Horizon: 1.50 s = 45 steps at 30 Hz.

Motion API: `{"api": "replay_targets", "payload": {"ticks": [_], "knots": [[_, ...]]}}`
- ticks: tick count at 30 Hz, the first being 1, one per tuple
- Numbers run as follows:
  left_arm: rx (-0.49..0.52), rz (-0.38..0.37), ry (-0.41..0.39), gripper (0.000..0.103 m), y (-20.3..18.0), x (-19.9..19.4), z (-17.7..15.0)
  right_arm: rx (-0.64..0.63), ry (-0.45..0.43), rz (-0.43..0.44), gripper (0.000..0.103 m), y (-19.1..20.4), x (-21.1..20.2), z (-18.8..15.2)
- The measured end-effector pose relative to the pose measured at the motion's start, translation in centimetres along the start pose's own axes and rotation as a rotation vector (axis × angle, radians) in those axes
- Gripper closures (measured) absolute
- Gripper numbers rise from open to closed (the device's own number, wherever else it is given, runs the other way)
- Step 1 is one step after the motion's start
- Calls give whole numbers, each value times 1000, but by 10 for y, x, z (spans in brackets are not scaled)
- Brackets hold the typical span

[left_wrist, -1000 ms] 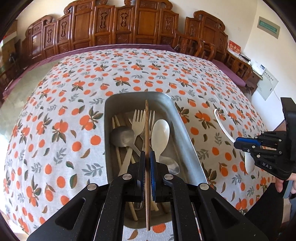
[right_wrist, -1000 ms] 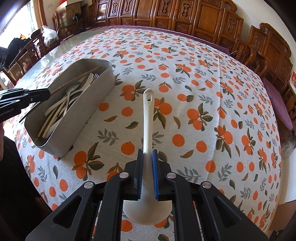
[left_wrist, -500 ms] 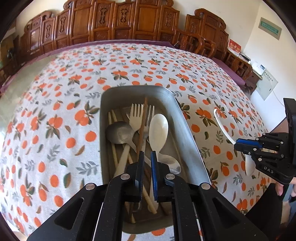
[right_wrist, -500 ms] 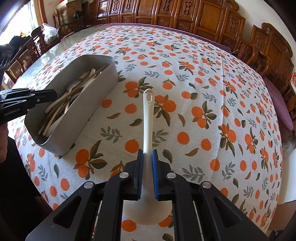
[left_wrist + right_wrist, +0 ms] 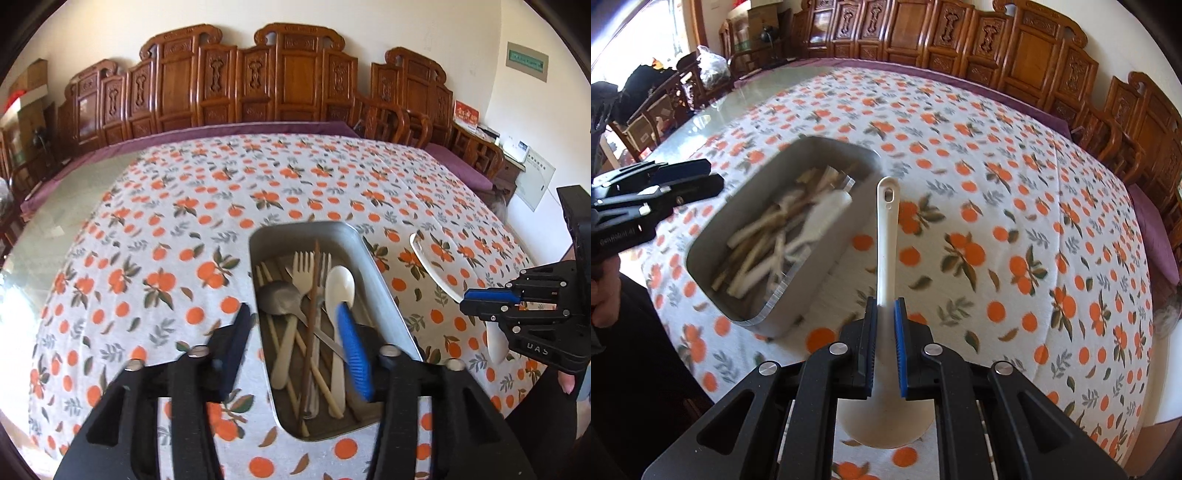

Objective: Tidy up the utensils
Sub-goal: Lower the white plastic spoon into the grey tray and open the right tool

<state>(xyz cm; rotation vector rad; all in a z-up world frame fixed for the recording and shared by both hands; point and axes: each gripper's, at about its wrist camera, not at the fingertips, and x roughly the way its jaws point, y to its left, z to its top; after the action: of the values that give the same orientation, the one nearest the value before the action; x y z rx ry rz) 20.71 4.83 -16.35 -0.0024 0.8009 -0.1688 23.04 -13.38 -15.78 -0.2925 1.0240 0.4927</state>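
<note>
An orange-print tablecloth (image 5: 155, 236) is covering the counter, and a grey metal tray (image 5: 384, 288) is sitting on it, holding forks, spoons and chopsticks. The left claw (image 5: 295, 339) is hanging over the tray; its jaws have just been opening and nothing is between them, while a brown chopstick (image 5: 314, 295) is lying loose among the cutlery. The right claw (image 5: 885, 350) is clenching the handle of a white ladle (image 5: 887, 229), bowl nearest the camera, beside the tray and seemingly clear of the cloth.

The step in hand looks like bringing the ladle over; the next move is calling for swinging it above the tray and lowering before letting go.

The left wrist view is showing the tray's contents sharply; the right wrist view is blurring them but showing the grip on the ladle.
</note>
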Motion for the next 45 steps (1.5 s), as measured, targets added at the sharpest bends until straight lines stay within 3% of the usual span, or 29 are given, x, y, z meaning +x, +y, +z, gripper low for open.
{"api": "replay_targets", "payload": {"ticks": [11,20,28,40,45], "knots": [[-67,37,-62,35,30,-16,10,-36,-50,59,92,36,-7,37],[-129,48,-60,35,56,-17,11,-19,-76,122,92,55,0,72],[-157,47,-52,35,65,-15,9,22,-44,170,92,71,31,94],[-148,41,-40,35,64,-11,9,83,41,158,92,74,77,84],[-143,34,-32,35,63,-9,9,99,24,174,91,69,81,83]]}}
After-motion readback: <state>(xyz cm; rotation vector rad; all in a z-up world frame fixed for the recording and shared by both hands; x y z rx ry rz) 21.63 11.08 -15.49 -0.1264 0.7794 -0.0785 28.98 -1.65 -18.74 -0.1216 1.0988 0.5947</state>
